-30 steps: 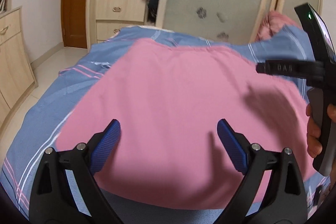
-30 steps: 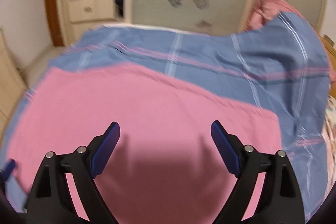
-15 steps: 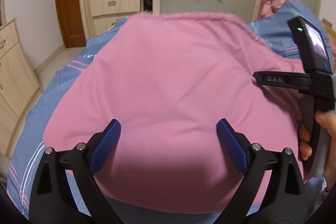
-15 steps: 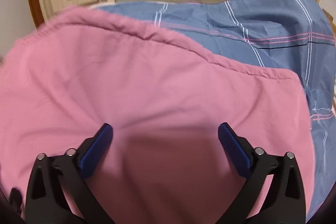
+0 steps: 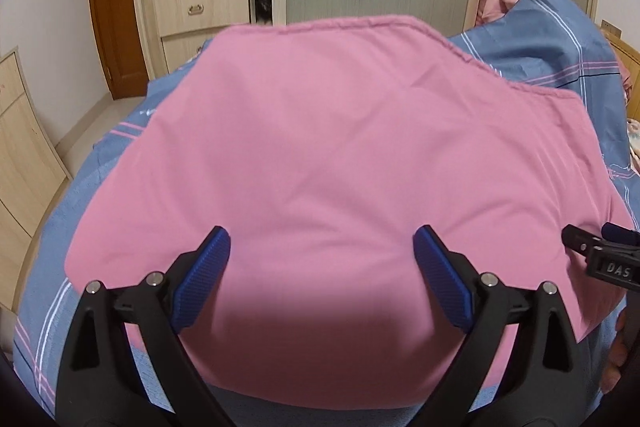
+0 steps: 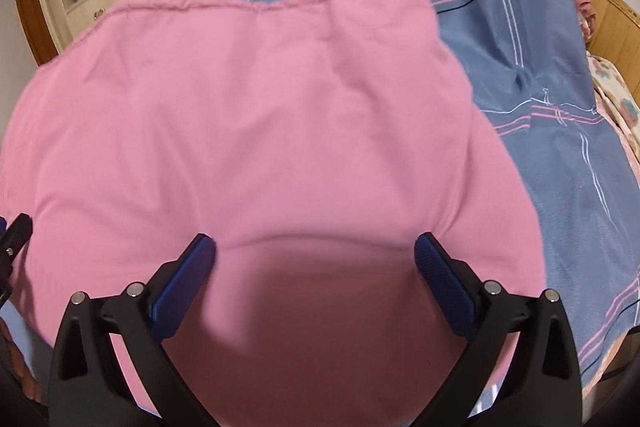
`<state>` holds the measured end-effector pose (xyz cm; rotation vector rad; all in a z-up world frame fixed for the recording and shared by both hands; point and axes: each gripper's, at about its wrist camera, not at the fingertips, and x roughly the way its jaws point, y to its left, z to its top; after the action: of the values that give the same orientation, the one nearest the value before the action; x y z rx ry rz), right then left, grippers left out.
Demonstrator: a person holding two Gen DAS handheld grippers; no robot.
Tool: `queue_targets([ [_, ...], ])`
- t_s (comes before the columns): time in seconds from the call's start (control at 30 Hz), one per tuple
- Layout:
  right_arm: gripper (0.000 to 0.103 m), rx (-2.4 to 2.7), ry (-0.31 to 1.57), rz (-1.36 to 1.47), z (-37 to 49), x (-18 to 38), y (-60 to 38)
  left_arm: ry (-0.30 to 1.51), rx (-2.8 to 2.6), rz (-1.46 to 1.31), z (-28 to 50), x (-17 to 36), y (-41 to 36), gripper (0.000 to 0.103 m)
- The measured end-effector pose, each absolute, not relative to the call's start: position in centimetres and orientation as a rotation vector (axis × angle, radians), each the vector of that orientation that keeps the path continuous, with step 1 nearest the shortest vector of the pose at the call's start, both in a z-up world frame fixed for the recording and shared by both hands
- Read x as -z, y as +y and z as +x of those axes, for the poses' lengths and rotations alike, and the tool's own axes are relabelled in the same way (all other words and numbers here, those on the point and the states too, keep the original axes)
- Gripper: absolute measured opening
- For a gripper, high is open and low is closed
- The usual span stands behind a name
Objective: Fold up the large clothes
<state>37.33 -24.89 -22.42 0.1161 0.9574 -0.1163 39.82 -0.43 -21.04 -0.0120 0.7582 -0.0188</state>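
Hovering with both my left gripper and right gripper spread empty over the pink garment, flat on the bed, folding apparently barely begun

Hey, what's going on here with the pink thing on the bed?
A person holding a two-finger gripper in each hand is working on folding a large pink cloth garment spread over a blue plaid bedsheet. The left gripper and the right gripper are both open, side by side over the near part of the garment, neither clamping fabric. The garment lies mostly flat, with its stitched far edge toward the light wooden wardrobe.
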Motion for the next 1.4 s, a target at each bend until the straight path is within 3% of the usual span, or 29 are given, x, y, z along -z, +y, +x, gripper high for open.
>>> queue_targets([
  [1.4,0.102,0.109,0.915,0.125,37.3,24.5,-24.8,0.771,0.004,0.001,40.4,22.1,-0.7,0.097],
])
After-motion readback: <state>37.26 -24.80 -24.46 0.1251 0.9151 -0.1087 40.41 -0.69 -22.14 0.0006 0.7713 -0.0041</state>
